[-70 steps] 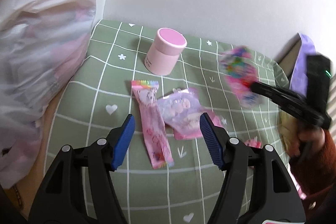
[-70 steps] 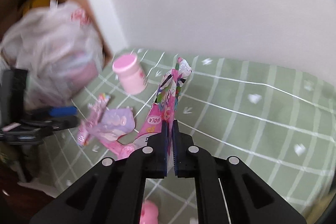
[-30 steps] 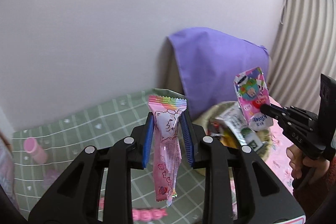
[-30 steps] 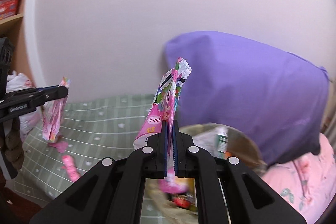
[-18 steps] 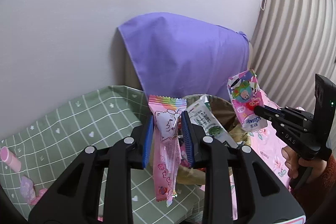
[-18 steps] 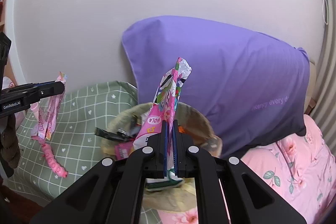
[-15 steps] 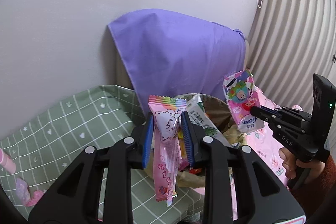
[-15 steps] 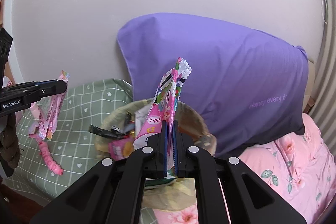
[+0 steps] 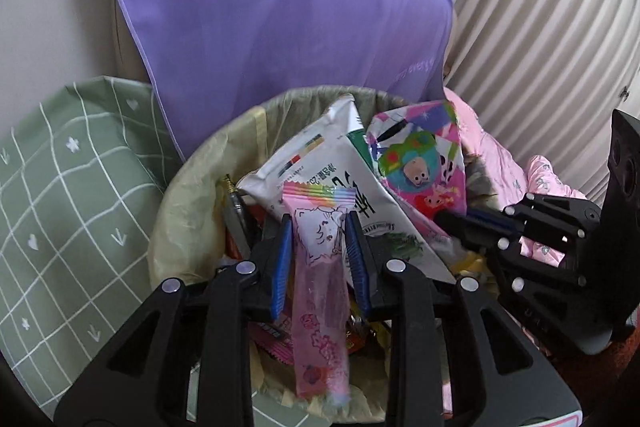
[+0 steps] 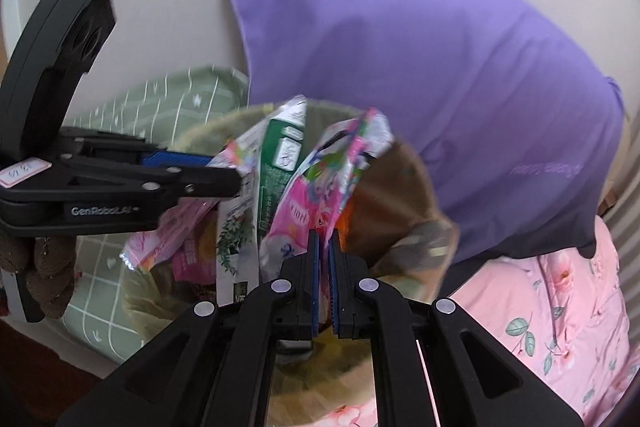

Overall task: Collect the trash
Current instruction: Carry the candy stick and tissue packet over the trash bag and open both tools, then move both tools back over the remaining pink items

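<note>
Both grippers hang over the bin (image 9: 192, 183), a round basket lined with a pale bag and already full of wrappers. The left gripper (image 9: 319, 227) pinches a long pink wrapper (image 9: 318, 291) between its blue pads; the wrapper dangles down over the near part of the bin. The right gripper (image 10: 323, 243) has its jaws closed on a colourful pouch (image 10: 320, 187), which stands up over the middle of the bin, its top leaning toward a white-and-green packet (image 9: 320, 171) that sticks out of the heap. A purple pillow (image 9: 280, 19) leans on the wall just beyond the bin. A green grid cloth (image 9: 60, 195) lies to the left, a pink floral cover (image 10: 560, 327) to the right.
</note>
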`<action>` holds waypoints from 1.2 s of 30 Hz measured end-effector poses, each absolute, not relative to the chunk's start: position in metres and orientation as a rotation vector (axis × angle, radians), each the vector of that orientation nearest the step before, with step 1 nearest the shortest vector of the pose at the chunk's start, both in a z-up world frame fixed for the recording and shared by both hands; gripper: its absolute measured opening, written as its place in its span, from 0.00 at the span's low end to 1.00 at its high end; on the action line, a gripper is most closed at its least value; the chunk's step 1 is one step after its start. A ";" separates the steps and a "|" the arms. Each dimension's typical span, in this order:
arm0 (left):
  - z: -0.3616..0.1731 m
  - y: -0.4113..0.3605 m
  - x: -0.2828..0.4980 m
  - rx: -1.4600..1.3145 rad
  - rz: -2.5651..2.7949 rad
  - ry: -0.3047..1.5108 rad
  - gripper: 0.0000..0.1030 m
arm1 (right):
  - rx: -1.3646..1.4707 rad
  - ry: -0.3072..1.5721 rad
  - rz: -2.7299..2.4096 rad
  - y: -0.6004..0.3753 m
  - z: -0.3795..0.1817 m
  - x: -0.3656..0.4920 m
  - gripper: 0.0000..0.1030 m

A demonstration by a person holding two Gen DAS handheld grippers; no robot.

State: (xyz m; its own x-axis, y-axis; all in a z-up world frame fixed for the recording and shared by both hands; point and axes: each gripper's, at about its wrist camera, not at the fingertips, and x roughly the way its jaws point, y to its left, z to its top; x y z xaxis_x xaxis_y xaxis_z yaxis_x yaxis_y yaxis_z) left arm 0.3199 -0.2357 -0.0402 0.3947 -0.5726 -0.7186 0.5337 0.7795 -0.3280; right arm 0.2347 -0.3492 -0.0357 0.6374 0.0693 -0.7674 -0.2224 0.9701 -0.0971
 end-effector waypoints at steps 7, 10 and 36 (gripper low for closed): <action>-0.046 -0.248 0.326 -0.017 -0.708 0.930 0.24 | -0.241 0.893 0.196 -0.339 -0.045 0.249 0.06; -0.050 -0.259 0.328 -0.010 -0.728 0.936 0.24 | -0.241 0.895 0.176 -0.347 -0.044 0.247 0.06; 0.006 -0.148 0.313 -0.203 -0.614 0.767 0.58 | -0.117 0.743 0.143 -0.356 0.005 0.210 0.47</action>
State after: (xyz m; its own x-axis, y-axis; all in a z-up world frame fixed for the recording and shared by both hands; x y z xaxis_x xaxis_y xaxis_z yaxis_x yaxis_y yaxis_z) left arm 0.3133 -0.1477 0.0056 0.5565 -0.5874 -0.5876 0.4446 0.8080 -0.3866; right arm 0.2100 -0.3557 0.0052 0.7277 0.0882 -0.6802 -0.1709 0.9837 -0.0553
